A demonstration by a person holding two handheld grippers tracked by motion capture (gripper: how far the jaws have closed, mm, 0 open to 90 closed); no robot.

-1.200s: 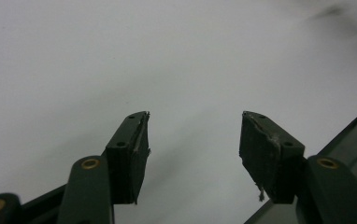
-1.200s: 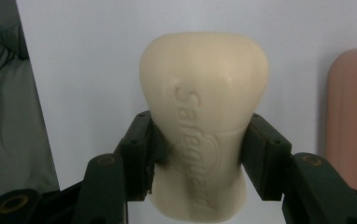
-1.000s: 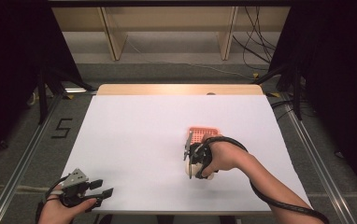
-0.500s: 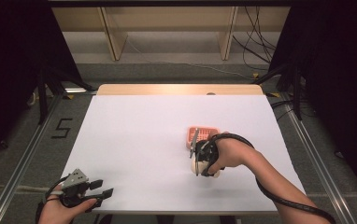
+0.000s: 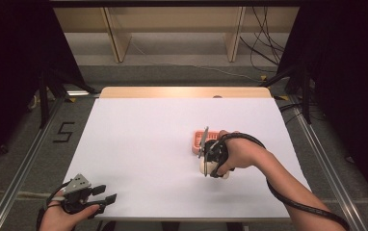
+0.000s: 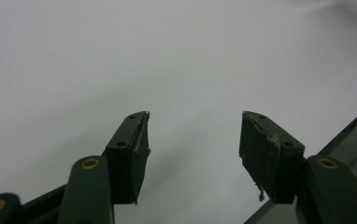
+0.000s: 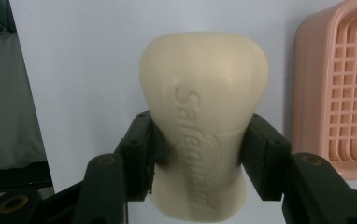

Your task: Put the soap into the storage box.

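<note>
Two jaws of the right gripper [image 7: 200, 140] clamp the cream soap bar [image 7: 203, 93] at its waist; pink soap dish [image 7: 342, 88] just beside, at 3 o'clock. Suggest lowering flat, releasing gently. Left gripper [image 6: 193, 140] idle, jaws apart, holding nothing.

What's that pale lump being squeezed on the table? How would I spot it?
Start at the white table and go to its right half, where a pink slotted tray lies. Beside it, the right hand-held gripper pinches a cream bar of soap at its narrow waist. It is smooth and solid, with raised lettering, unlike the gridded tray.
</note>
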